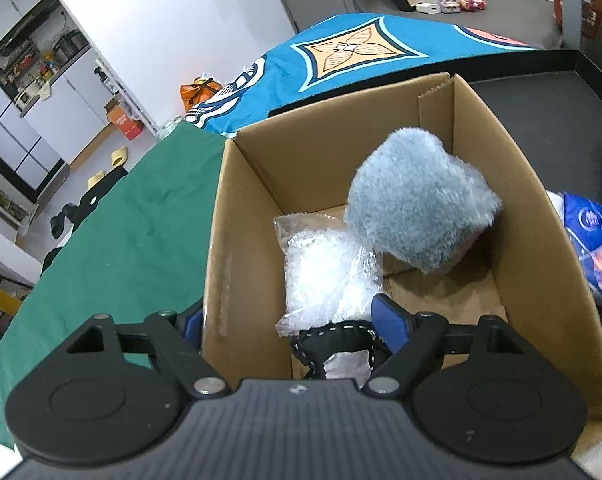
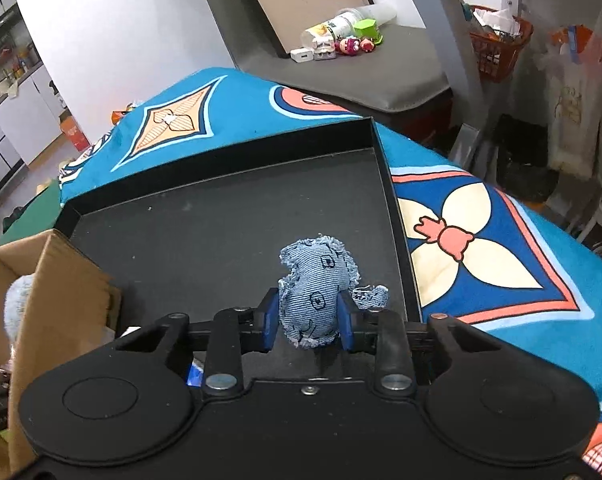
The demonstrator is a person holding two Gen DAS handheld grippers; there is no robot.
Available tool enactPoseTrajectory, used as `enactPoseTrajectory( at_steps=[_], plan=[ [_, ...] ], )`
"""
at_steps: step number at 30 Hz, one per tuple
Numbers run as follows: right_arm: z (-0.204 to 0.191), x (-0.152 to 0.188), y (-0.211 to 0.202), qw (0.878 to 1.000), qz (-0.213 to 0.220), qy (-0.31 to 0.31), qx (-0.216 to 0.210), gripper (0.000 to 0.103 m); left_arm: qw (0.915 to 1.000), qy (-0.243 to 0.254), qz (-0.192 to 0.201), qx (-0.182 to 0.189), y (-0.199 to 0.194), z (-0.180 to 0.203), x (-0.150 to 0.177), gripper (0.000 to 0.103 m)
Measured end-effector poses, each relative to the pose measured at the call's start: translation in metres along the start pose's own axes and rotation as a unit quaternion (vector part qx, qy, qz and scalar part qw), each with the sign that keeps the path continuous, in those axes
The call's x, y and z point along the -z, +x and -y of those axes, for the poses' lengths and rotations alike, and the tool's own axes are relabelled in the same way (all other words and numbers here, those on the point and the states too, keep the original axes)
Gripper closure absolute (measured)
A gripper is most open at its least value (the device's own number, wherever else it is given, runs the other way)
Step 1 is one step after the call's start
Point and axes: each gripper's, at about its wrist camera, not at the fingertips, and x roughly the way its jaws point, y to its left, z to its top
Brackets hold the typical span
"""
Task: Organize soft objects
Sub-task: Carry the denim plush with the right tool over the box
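- Your right gripper [image 2: 308, 316] is clamped on the denim toy [image 2: 315, 300], pads pressing its body from both sides, with one frayed limb sticking out to the right.
- The toy sits over the near part of the black tray [image 2: 221, 216]; whether it is lifted clear or touching the floor of the tray, you cannot tell.
- Judging by its look, it is light, stuffed and squashy. It will give under the pads rather than slip, and the mid-body hold you have is the sound one; the frayed edges and thin limbs would only fold or tear loose.
- The box [image 1: 333, 128] stands just left of the tray, on the green cloth [image 1: 141, 220].
- Inside it lie a fluffy blue-grey plush [image 1: 417, 204] against the far right wall, a clear plastic bag [image 1: 321, 272] near the left, and a small black stitched piece [image 1: 333, 340] at the near edge.
- Your left gripper [image 1: 297, 326] is spread wide and holds nothing, straddling the box's near-left wall, one finger outside and one inside.
- There is bare floor in the box's near right for the toy; it should need only a soft drop.
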Motion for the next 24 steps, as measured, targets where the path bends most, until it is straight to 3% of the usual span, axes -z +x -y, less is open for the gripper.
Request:
enactPoseTrajectory(
  at_steps=[24],
  plan=[
    [-0.063,0.002,-0.062,0.997,0.048,-0.051,-0.044,0.074,0.9971,-0.037,0.028,0.061,-0.025,-0.033,0.008,0.023]
  ],
)
